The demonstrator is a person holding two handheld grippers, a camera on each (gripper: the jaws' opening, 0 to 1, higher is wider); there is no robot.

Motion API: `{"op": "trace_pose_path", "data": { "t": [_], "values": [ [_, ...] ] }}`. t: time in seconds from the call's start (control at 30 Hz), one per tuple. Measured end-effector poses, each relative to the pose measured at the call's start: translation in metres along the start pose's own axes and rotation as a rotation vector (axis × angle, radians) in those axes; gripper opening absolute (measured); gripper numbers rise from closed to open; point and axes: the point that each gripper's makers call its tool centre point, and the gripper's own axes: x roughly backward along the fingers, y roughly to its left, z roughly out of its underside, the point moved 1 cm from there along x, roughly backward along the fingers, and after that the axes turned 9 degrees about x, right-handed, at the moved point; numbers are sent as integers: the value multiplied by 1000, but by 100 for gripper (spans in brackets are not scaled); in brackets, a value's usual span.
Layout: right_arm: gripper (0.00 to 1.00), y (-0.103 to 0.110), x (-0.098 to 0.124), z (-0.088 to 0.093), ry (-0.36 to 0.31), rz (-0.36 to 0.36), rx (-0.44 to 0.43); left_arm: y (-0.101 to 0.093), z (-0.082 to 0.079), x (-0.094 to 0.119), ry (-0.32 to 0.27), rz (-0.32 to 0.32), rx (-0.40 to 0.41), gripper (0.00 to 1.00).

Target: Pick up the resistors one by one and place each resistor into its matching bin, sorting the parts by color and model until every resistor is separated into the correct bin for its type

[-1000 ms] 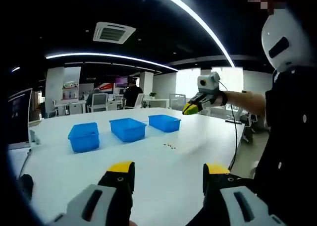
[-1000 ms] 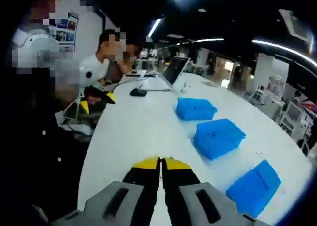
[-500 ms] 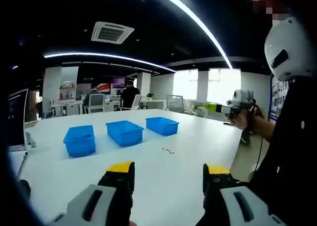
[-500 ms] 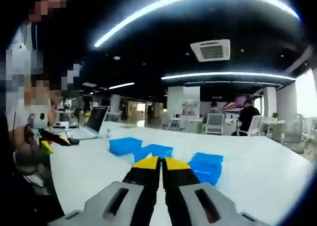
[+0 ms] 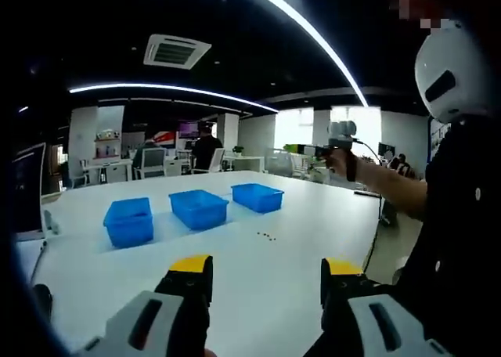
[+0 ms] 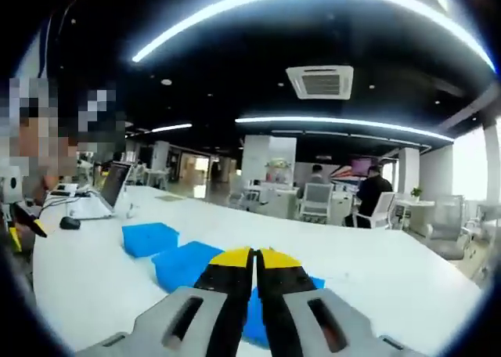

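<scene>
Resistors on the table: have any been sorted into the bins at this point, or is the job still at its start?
Nothing looks done: the resistors lie as small specks on the white table, apart from the three blue bins; whether any bin holds a part cannot be told. In hand: nothing; the left gripper is open and empty, the right gripper shut, raised above the table. The whole sort remains.
</scene>
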Motion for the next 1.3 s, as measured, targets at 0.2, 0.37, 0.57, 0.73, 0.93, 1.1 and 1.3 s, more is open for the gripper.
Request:
{"op": "trace_pose_path", "data": {
  "t": [0.2, 0.37, 0.57, 0.73, 0.93, 1.1, 1.3],
  "values": [
    [5, -16, -44, 13, 42, 3, -17, 3, 0, 5, -3, -20, 5, 57],
    [5, -23, -65, 27, 69, 21, -20, 5, 0, 7, -5, -30, 5, 57],
    [9, -21, -75, 31, 75, 22, -3, 5, -1, 9, -3, -37, 3, 57],
    [27, -15, -67, 25, 64, 18, 17, 3, 0, 10, -2, -38, 1, 57],
    [30, 1, -39, 11, 28, -17, 23, -1, -2, 8, -5, -29, -6, 57],
    [30, 19, 0, 2, -24, -46, 9, -4, -2, 5, -6, -17, -11, 57],
    [30, 43, 61, -7, -81, -79, 10, -5, -4, 1, -11, -6, -14, 57]
  ]
}}
